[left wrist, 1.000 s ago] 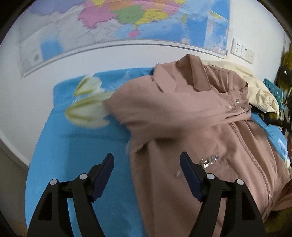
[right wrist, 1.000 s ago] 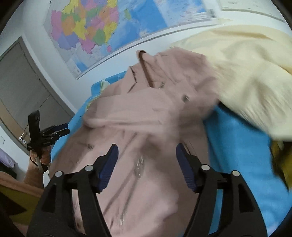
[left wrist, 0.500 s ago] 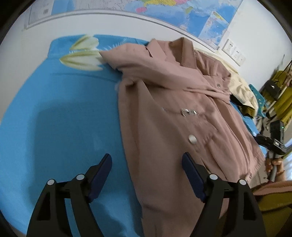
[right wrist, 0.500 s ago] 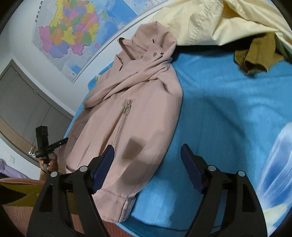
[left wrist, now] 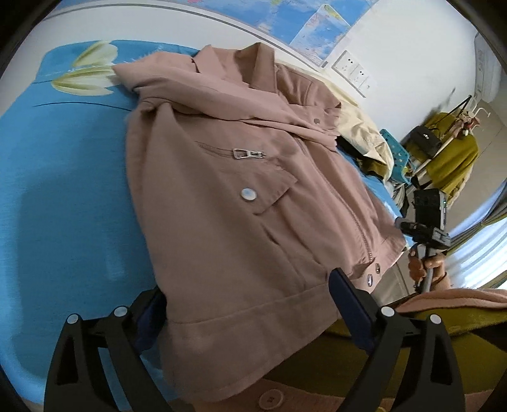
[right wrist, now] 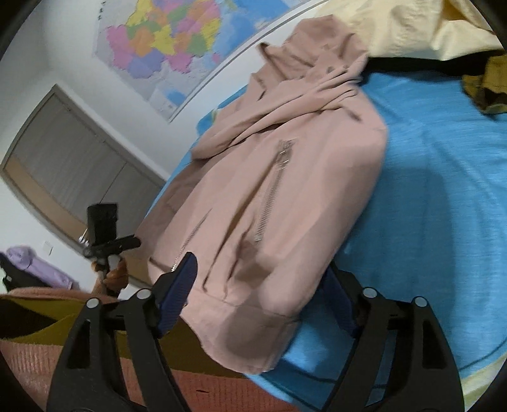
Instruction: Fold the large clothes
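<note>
Pink jacket point(left wrist: 221, 196) flat on blue sheet point(left wrist: 63, 177), hem between left tool point(left wrist: 250, 304) opening, right tool point(right wrist: 259, 291) closing, neither gripping.

Jacket point(left wrist: 221, 202): dusty pink, plain; silver zip pull point(left wrist: 248, 154) and silver snap point(left wrist: 248, 194) ahead of the left hand-held gripper point(left wrist: 250, 313).
Bed sheet point(left wrist: 63, 177): bright blue, pale yellow-white flower print point(left wrist: 85, 79) at its far left corner.
Both hand-held grippers: black frames, dark blue pads point(right wrist: 177, 291); right hand-held gripper point(right wrist: 263, 294) likewise.
Garment point(right wrist: 412, 28) beyond the jacket, far right of the right hand-held gripper: cream. Beside it, an olive-brown piece point(right wrist: 488, 85).
Wall map point(right wrist: 177, 41): multicoloured patches on blue.
Door point(right wrist: 69, 171): grey, tan frame.
</note>
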`<act>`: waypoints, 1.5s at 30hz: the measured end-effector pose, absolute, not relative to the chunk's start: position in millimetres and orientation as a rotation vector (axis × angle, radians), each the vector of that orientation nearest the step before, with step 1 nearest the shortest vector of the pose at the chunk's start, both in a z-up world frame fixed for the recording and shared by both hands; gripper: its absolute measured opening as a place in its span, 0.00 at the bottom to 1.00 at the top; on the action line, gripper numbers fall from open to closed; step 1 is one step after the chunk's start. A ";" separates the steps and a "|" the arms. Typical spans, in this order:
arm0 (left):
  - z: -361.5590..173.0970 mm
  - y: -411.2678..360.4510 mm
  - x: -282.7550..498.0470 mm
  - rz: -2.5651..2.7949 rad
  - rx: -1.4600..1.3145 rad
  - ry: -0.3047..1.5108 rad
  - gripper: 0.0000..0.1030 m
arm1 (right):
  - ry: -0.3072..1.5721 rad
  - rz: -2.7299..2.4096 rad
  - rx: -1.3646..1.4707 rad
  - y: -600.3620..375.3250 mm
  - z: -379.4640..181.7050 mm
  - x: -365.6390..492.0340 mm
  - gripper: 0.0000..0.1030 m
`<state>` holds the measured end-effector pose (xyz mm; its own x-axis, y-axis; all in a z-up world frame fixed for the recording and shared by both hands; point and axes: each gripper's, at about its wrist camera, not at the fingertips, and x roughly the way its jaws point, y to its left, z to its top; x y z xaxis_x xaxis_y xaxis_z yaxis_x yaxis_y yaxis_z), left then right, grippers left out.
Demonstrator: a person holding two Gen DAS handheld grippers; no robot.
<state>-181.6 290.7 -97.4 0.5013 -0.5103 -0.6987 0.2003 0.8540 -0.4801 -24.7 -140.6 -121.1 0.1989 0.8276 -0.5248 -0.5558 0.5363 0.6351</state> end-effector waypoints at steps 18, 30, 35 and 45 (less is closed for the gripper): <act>-96.9 274.1 -167.8 -0.149 -0.325 0.935 0.13 | 0.979 0.986 0.462 -135.7 -138.2 -13.1 0.10; -23.3 327.2 -213.4 -0.294 -0.648 0.748 0.03 | 0.647 1.226 0.640 -180.3 -37.7 -65.7 0.07; 11.9 324.3 -249.6 -0.322 -0.614 0.647 0.03 | 0.609 1.252 0.605 -186.9 -13.4 -92.1 0.07; 4.4 350.1 -227.4 -0.293 -0.723 0.676 0.03 | 0.652 1.192 0.624 -182.2 -2.1 -77.0 0.08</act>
